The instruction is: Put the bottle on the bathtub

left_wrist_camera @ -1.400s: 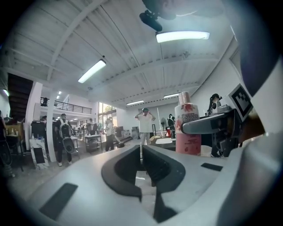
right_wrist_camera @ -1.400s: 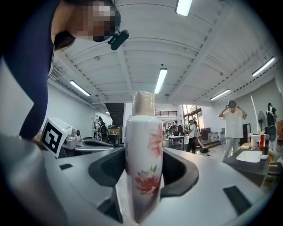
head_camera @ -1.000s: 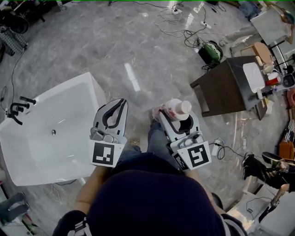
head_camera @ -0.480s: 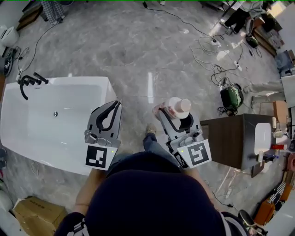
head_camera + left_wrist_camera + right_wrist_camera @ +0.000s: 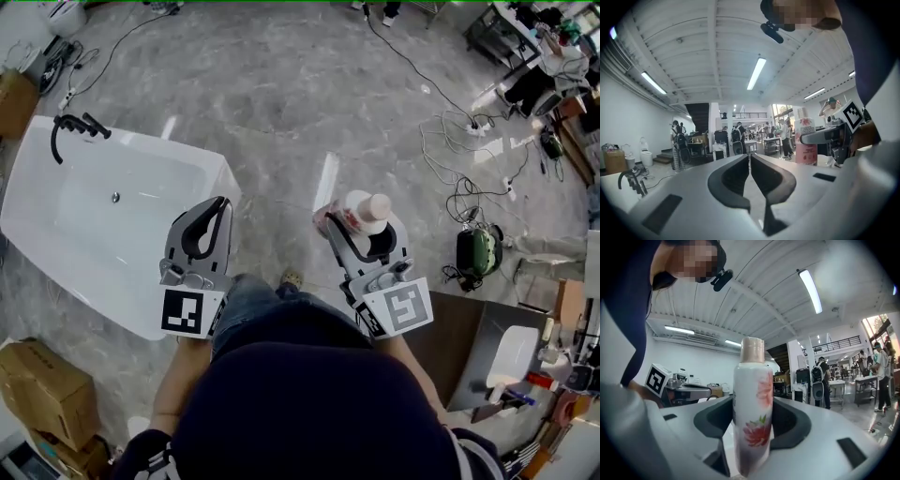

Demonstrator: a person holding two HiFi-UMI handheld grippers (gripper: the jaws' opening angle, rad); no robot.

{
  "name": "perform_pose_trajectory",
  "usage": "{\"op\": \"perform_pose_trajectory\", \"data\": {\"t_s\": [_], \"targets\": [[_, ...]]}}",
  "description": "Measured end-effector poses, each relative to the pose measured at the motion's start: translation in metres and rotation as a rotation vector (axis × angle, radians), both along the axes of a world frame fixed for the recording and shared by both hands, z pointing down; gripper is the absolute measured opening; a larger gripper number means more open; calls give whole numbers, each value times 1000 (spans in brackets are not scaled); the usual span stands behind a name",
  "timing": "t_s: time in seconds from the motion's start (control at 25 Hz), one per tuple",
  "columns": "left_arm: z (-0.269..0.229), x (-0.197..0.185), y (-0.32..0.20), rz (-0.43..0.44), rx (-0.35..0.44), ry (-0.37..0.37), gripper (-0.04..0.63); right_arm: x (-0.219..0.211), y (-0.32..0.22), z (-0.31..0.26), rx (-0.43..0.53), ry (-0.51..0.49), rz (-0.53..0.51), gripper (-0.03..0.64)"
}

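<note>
Holding the bottle [image 5: 752, 404] tight, the right gripper [image 5: 360, 234] has its two jaws pressed on the bottle's sides. The bottle is white with red flowers and a pale cap. It stands straight up between the jaws. In the head view it hangs in the air over the grey floor [image 5: 281, 84], off to the right of the bathtub [image 5: 84, 244] and not touching it.

The left gripper [image 5: 749, 156] holds nothing. Its jaws are together, with only a thin slit between them. In the head view it shows at the bathtub's right edge.

The bathtub is white. It has a black tap [image 5: 75, 127] at its far left end and a small drain [image 5: 115, 197] in its bottom. A brown cardboard box [image 5: 42, 394] lies on the floor by the tub's lower left side. Cables [image 5: 459, 141] run over the floor on the right, near a green thing [image 5: 478, 251]. A dark table [image 5: 450, 347] stands at the lower right. Far off in the gripper views, people stand in a big hall.
</note>
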State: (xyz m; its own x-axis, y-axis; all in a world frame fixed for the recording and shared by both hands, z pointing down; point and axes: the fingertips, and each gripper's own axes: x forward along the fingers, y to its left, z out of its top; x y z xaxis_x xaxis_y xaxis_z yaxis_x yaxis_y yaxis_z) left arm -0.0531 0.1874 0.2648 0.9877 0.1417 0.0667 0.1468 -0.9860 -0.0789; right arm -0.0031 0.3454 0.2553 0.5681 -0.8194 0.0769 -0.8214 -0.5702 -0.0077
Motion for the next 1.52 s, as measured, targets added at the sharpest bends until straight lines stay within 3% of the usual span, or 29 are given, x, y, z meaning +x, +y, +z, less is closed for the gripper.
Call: {"op": "perform_pose_trajectory", "data": {"t_s": [0.48,0.68,0.92,1.28,1.52], "targets": [[15,24,-26,-144,3,-63,35,47,-30,18,-8,-51,-144,246],[29,64,-43,-145,-16,-63,35,79,-53,24,-23,-55,-176,245],[30,120,-63,-172,-36,-7,35,132,-89,16,-16,-13,-238,245],[24,166,-150,-291,-6,-17,35,194,-214,19,1,-23,-458,245],[31,172,-198,-401,-12,-30,35,203,-291,36,-11,-46,-634,245]]}}
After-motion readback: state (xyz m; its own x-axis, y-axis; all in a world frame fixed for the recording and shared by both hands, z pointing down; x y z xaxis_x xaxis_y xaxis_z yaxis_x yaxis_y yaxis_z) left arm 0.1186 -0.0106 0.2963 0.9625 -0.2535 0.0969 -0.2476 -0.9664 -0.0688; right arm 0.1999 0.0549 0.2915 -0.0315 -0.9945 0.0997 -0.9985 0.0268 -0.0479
